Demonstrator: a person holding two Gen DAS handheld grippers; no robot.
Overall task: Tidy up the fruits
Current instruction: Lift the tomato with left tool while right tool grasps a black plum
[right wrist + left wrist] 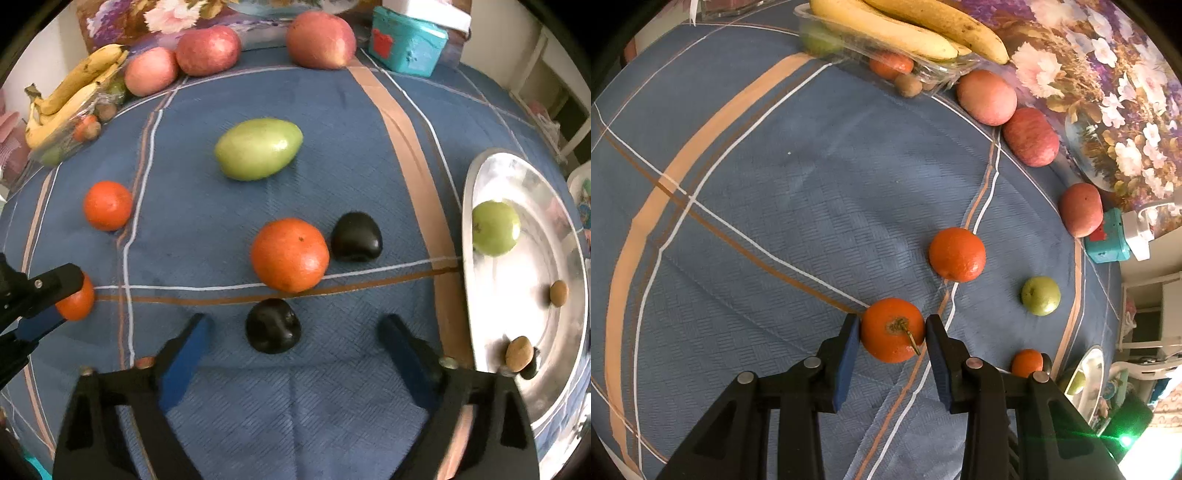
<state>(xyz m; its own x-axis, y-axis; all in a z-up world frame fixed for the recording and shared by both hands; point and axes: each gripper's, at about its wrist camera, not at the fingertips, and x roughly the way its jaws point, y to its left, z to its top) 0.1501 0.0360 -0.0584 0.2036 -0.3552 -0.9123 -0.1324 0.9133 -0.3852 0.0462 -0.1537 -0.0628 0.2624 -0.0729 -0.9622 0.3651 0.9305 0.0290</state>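
In the left wrist view, the left tongs (892,328) pinch a stemmed orange (892,329) at the 6 o'clock edge of the blue plaid counter (757,184), one blue pad on each flank and the stem end facing the camera. The fruit looks firm, moderately heavy and round with a pebbled rind, so it should take a steady squeeze across its widest part; the woody stem is best kept off the pads, since it could tip the fruit. A second orange (956,254) lies near it toward 1 o'clock, a green fruit (1040,295) toward 3 o'clock, three apples (1030,137) run along the 1 to 2 o'clock edge, and bananas (908,27) sit on a clear tray (934,72) at 12 o'clock. In the right wrist view, the right tongs (295,332) stand spread wide and hold nothing, a dark plum (272,325) lying between the pads without touching either. Its glossy skin suggests it is slippery, soft and easily bruised, so a light grip across the middle would suit. A large orange (290,254) sits just beyond it with another plum (356,237) beside that, a green mango (258,148) lies at 12 o'clock, and a metal plate (480,321) at 3 o'clock holds a green apple (496,228).
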